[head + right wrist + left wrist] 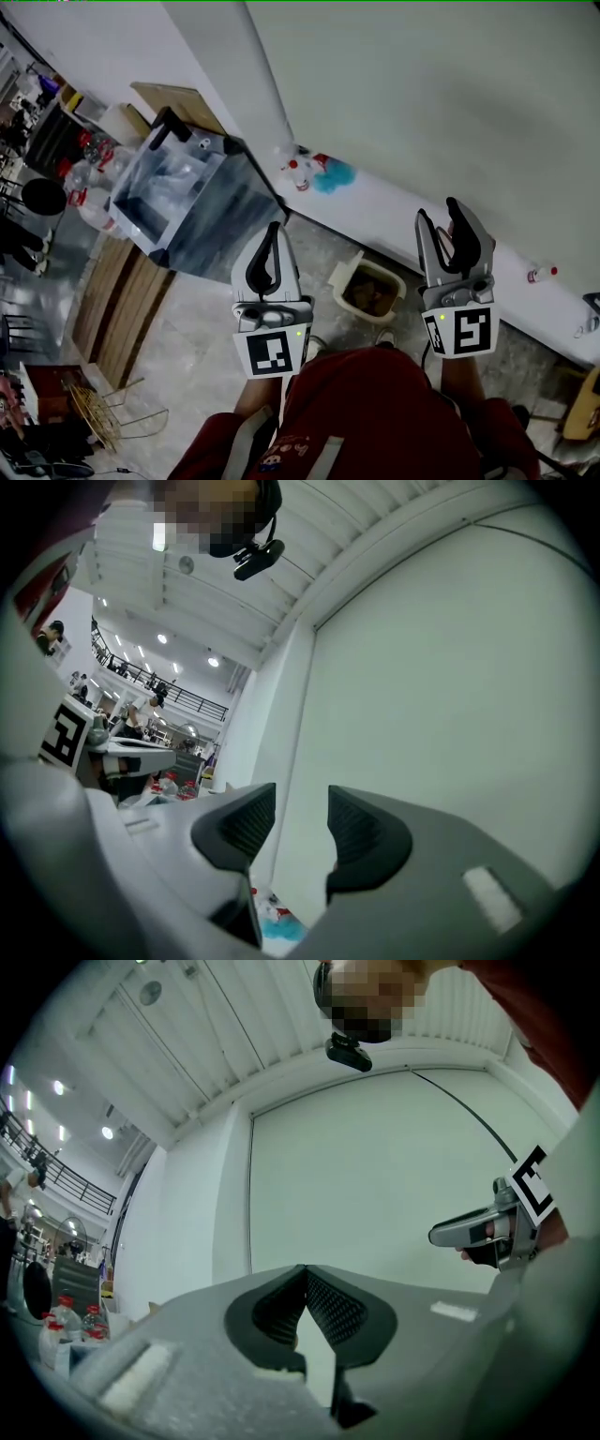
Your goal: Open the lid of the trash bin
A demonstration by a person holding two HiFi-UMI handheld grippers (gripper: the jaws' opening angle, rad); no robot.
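Note:
In the head view a small cream trash bin (pixel 367 289) stands on the floor by the wall, between and below my two grippers; its top shows dark contents. Up and to its left a large grey translucent bin (pixel 183 202) with a black handle stands tilted. My left gripper (pixel 269 253) is held up in front of me, its jaws shut with nothing in them; its tips meet in the left gripper view (pixel 305 1274). My right gripper (pixel 450 230) stands open and empty, and in its own view (pixel 302 803) it faces the bare wall. Neither touches a bin.
A white ledge (pixel 487 253) runs along the wall's foot with small bottles (pixel 298 172) and a blue cloth (pixel 331 174) on it. Several plastic bottles (pixel 89 187) cluster at the left. Wooden boards (pixel 112 300) and a wire rack (pixel 108 412) lie on the floor lower left.

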